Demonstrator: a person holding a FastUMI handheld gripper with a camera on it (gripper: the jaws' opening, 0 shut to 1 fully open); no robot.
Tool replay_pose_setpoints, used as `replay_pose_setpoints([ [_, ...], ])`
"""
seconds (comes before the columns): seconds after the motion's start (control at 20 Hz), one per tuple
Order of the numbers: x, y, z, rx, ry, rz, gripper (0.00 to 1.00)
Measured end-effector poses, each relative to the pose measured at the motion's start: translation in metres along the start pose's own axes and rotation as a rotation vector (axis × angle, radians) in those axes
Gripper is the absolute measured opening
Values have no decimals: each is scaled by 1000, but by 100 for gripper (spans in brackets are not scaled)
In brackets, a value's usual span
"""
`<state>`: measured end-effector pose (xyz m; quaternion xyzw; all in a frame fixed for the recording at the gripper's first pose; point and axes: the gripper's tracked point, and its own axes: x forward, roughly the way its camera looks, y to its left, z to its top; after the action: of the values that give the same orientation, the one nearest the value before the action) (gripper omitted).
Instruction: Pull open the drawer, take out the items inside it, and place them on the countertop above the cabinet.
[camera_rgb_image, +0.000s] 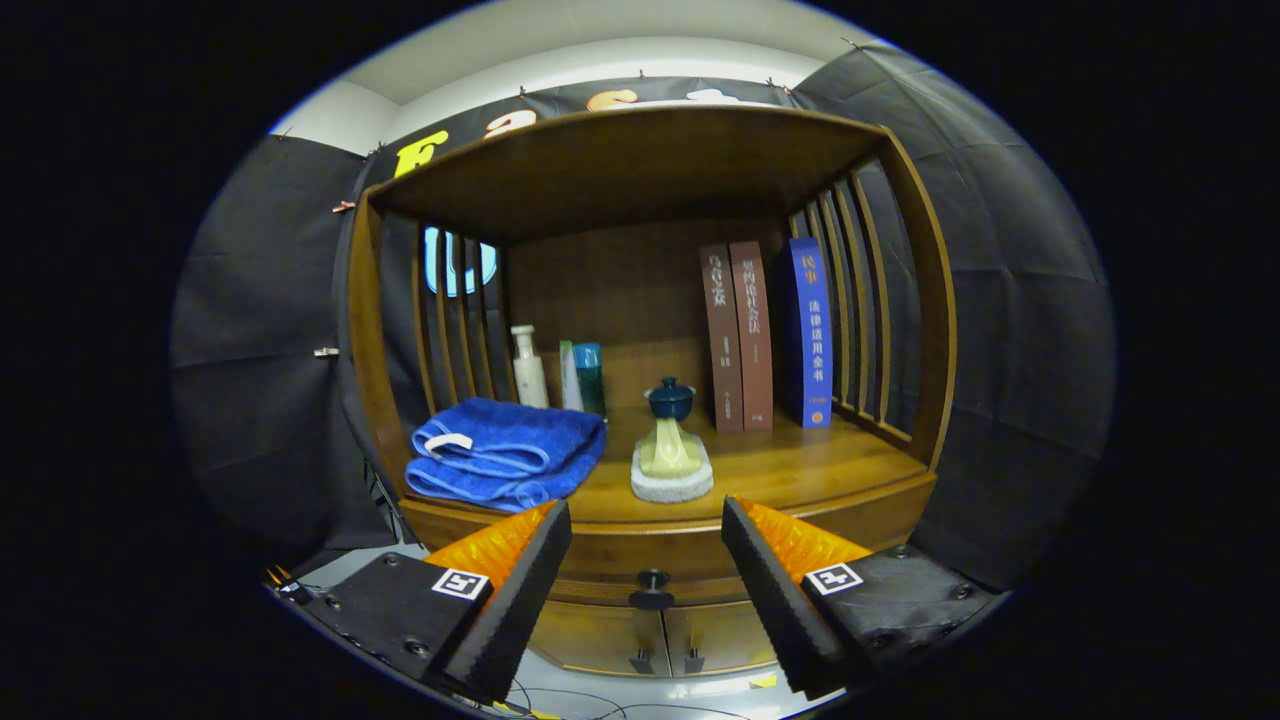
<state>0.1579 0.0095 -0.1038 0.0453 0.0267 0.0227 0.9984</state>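
The fisheye camera is riding on the gripper (647, 520), looking forward between its spread jaws, facing the brown wooden cabinet (650, 545) head-on from nearby, level with its round dark drawer knob (652, 580).

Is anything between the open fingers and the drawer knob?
Nothing visible. The gripper is open, and the drawer knob sits between and just beyond its fingers, below the countertop edge.
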Motion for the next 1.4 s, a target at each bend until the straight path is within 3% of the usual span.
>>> replay_pose_setpoints([
  [0.45, -21, 3, 78, -54, -48, 4, 99],
  [1.0, -17, 20, 78, -41, -32, 46, 99],
  [1.4, -20, 16, 83, -38, -44, 32, 99],
])
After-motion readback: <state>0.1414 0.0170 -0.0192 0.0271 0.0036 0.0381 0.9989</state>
